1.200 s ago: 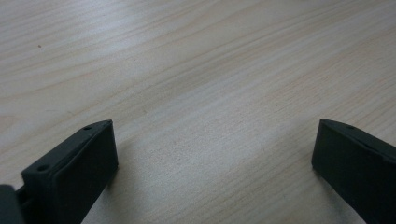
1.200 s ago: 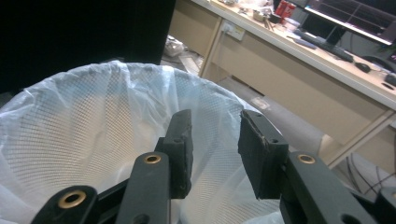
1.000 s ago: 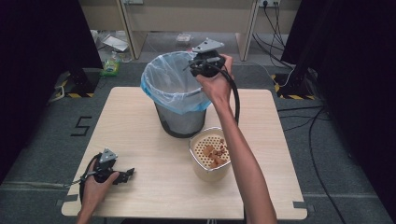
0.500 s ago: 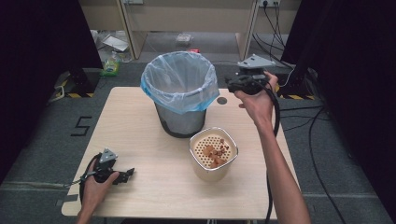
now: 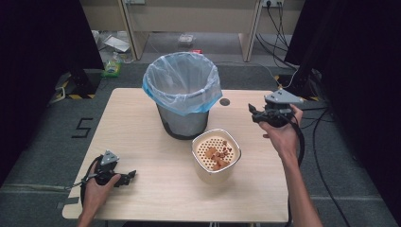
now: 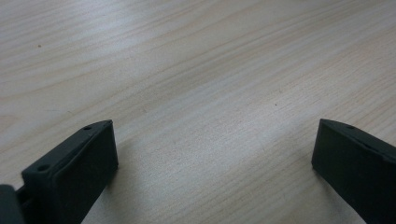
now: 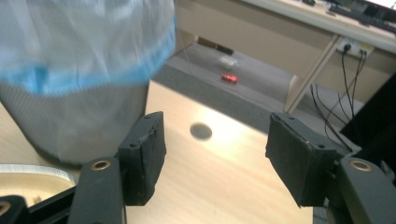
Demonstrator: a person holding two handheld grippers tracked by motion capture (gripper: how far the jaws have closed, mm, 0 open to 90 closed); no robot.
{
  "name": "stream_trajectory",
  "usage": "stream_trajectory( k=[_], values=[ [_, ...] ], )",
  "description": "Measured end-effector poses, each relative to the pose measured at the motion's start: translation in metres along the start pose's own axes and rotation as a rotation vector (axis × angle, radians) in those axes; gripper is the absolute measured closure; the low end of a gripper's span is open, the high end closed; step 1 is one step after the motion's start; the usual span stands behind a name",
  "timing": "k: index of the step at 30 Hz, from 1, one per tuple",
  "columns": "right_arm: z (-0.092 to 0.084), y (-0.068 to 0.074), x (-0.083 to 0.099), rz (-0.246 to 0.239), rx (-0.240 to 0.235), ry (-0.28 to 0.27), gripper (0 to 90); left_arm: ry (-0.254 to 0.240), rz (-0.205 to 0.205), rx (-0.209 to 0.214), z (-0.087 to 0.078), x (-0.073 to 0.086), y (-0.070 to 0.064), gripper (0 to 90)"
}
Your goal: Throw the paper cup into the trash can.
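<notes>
A grey mesh bin [image 5: 182, 118] lined with a blue plastic bag [image 5: 182, 82] stands at the back middle of the wooden table [image 5: 142, 137]. In front of it sits a cream perforated container [image 5: 216, 158] with brownish scraps on its lid. My right gripper [image 5: 253, 115] hovers to the right of the bin, above the table; its jaws have just been opening and nothing is between them. In the right gripper view the bin [image 7: 74, 121] is at the left beyond my right gripper [image 7: 217, 154]. My left gripper [image 5: 130, 176] rests open on the front left of the table, with bare wood [image 6: 201, 93] between its jaws.
A round cable hole [image 5: 224, 101] lies in the table behind my right gripper. Cables [image 5: 326, 137] trail over the floor at the right. Beyond the table stands wooden furniture [image 5: 189, 19], with litter [image 5: 113, 45] on the floor.
My right gripper has swung from above the bin's rim to the right and down, ending beside the bin. The left hand has kept still.
</notes>
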State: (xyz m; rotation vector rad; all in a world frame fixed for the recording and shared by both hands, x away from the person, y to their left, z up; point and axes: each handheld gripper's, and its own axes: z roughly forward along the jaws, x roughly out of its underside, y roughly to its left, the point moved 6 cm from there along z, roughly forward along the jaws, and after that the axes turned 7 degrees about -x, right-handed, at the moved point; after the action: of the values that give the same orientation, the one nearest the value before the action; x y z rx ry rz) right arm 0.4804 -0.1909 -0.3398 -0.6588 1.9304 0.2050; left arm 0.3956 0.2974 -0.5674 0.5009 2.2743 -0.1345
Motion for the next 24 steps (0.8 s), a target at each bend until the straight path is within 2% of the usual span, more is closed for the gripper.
stream_trajectory(
  k=[8, 17, 24],
  values=[
    [-0.003, 0.002, 0.059, 0.045, -0.003, 0.048, 38.2, 0.0, 0.0, 0.0, 0.0, 0.0, 0.0, 0.0],
    [-0.006, 0.008, 0.097, 0.062, -0.001, 0.07, 37.9, 0.0, 0.0, 0.0, 0.0, 0.0, 0.0, 0.0],
    [-0.005, 0.019, 0.122, 0.078, -0.01, 0.08, 36.4, 0.001, 0.001, -0.001, 0.0, 0.0, 0.0, 0.0]
  ],
)
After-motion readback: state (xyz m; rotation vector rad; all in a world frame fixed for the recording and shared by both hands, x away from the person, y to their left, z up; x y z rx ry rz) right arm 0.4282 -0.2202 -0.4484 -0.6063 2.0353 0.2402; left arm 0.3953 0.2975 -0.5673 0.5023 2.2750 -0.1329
